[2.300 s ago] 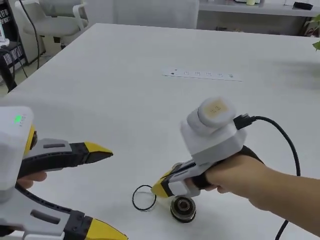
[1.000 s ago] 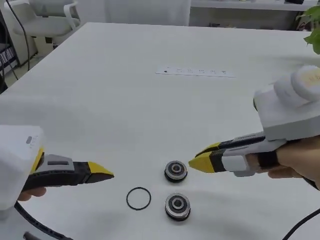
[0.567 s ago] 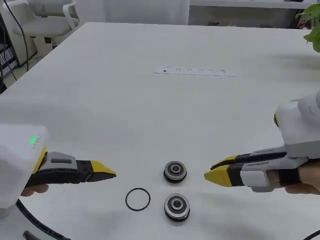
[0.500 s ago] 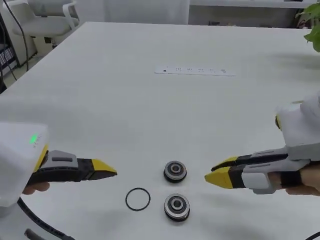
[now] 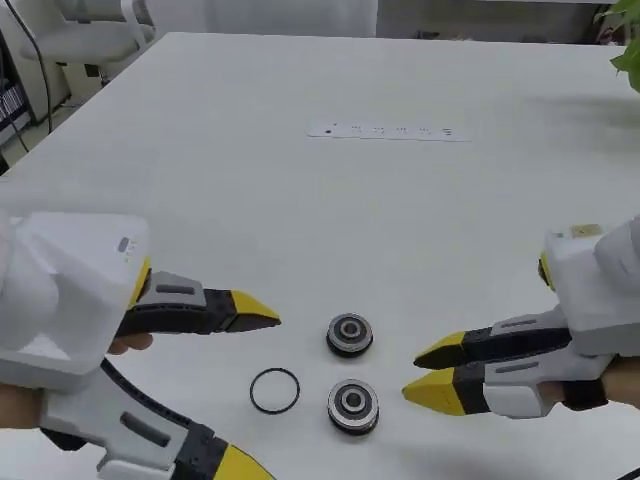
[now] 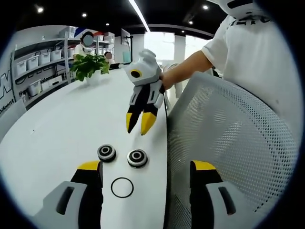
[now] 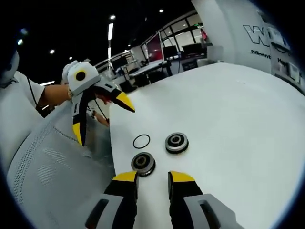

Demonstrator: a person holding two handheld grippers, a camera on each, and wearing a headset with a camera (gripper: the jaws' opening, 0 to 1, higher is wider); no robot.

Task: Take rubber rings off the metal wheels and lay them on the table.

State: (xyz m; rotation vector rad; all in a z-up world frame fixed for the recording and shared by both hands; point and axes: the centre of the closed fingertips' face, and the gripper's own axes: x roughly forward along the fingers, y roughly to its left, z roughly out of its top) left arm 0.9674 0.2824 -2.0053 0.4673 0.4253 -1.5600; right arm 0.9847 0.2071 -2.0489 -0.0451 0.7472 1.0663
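Two metal wheels with dark rims lie flat near the table's front edge, one (image 5: pixel 350 335) behind the other (image 5: pixel 353 404). A thin black rubber ring (image 5: pixel 275 390) lies loose on the table to their left. My left gripper (image 5: pixel 272 400) stands wide open, its jaws either side of the ring and above the table. In the left gripper view the ring (image 6: pixel 122 187) and wheels (image 6: pixel 106 152) (image 6: pixel 137 158) lie ahead of the jaws. My right gripper (image 5: pixel 412 374) hovers right of the wheels, slightly open and holding nothing. The nearer wheel (image 7: pixel 143 163) sits just beyond its jaws.
A white power strip (image 5: pixel 388 131) lies flat at mid-table. An office chair (image 5: pixel 90 20) stands at the far left corner and plant leaves (image 5: pixel 628 55) at the far right. A white mesh chair back (image 6: pixel 228 143) is close to the table's near edge.
The right gripper pulled back right from the wheels and ring, and its jaws have now parted a little. The left gripper has come forward toward the ring.
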